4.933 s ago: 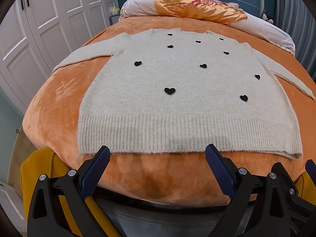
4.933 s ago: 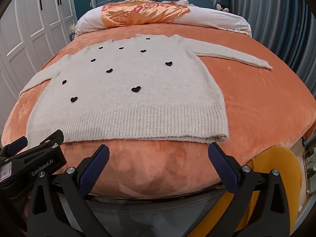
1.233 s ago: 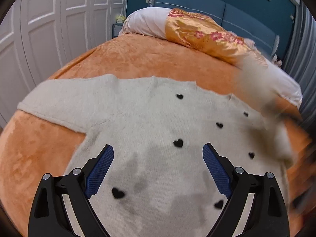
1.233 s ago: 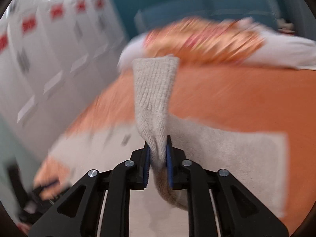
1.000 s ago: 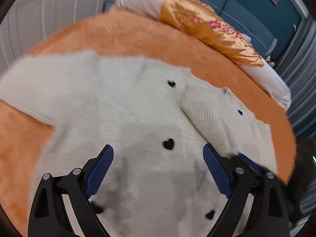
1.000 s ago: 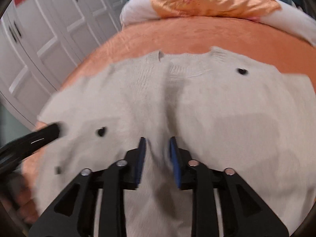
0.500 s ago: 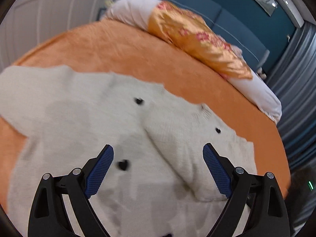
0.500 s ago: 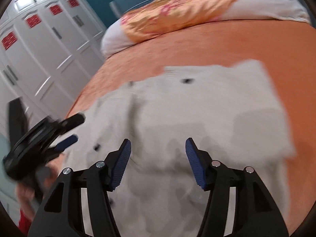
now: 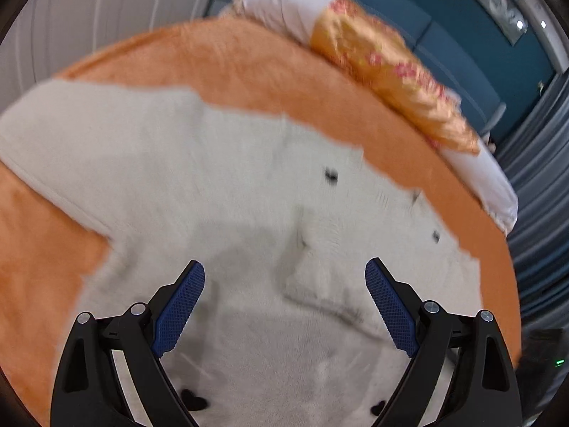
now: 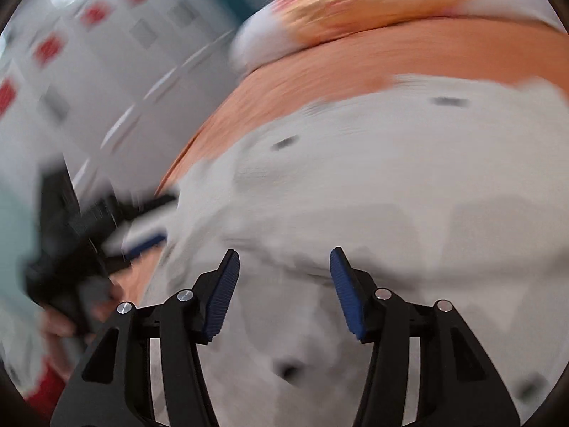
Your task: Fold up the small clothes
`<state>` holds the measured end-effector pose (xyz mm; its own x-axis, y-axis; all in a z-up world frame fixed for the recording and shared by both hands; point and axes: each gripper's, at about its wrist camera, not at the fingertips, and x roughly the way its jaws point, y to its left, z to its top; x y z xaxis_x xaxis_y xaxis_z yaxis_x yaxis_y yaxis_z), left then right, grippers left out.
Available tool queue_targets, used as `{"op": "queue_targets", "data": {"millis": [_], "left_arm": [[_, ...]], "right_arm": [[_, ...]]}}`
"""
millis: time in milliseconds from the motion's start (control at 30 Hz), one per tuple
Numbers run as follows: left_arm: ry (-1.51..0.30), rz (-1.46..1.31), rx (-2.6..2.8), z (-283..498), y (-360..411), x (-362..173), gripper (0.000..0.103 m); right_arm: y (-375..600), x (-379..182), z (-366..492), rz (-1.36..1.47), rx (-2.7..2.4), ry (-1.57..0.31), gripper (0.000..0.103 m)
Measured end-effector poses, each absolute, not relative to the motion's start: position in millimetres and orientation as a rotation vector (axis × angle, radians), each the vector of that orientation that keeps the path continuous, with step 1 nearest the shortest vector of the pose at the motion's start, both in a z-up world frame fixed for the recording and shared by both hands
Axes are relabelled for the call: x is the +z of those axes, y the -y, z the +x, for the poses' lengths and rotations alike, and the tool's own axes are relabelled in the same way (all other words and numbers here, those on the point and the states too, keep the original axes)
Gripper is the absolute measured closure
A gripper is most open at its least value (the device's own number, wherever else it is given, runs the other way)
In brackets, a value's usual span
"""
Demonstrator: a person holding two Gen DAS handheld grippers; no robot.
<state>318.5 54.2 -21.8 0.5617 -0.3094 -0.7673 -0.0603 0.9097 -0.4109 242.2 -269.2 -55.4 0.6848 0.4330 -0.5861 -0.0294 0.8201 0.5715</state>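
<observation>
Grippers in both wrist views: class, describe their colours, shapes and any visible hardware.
Each gripper, left and right, has two black angular plastic fingers with triangular cut-outs and round silver bolt heads. The inner pads are blue with a fine ribbed or gridded texture. No cables or clear markings show. The sleeve is too blurred to describe.

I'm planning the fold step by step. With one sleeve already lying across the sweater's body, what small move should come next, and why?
Probably send the open left gripper toward the outstretched sleeve to grasp it. That sleeve lies flat on the orange bedspread, while the folded sleeve already rests on the sweater, and neither gripper holds anything.
</observation>
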Motion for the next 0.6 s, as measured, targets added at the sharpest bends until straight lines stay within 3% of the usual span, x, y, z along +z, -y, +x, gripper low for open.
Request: {"op": "queue_targets", "data": {"millis": [133,200,267,333,367,400,467,600], "left_arm": [[-1.025,-0.442,-0.195,329,-31,-44,0.014],[-1.024,-0.43,-0.194,336,-22,-44,0.019],[-1.03,-0.43,-0.208,346,-15,-46,0.046],[-1.04,-0.414,-0.22,358,-9,-46,0.084],[-1.034,-0.402,-0.25,363,-6,-43,0.094],[-1.022,-0.38,-0.265,366,-3,-38,0.094],[-0.926,-0.289,-0.271,368,5,-12,0.095],[-0.734,-0.26,-0.251,366,-2,39,0.095]], "right_arm": [[355,-45,223,0.539,-0.013,-0.721,0.05],[386,-47,237,0.521,-0.101,-0.73,0.05],[407,-57,257,0.497,-0.148,-0.759,0.049],[419,-70,279,0.478,-0.203,-0.812,0.049],[424,-77,290,0.481,-0.212,-0.843,0.049],[429,-84,296,0.488,-0.208,-0.87,0.052],[430,-81,309,0.478,-0.183,-0.88,0.09],[425,-37,281,0.496,-0.107,-0.614,0.092]]}}
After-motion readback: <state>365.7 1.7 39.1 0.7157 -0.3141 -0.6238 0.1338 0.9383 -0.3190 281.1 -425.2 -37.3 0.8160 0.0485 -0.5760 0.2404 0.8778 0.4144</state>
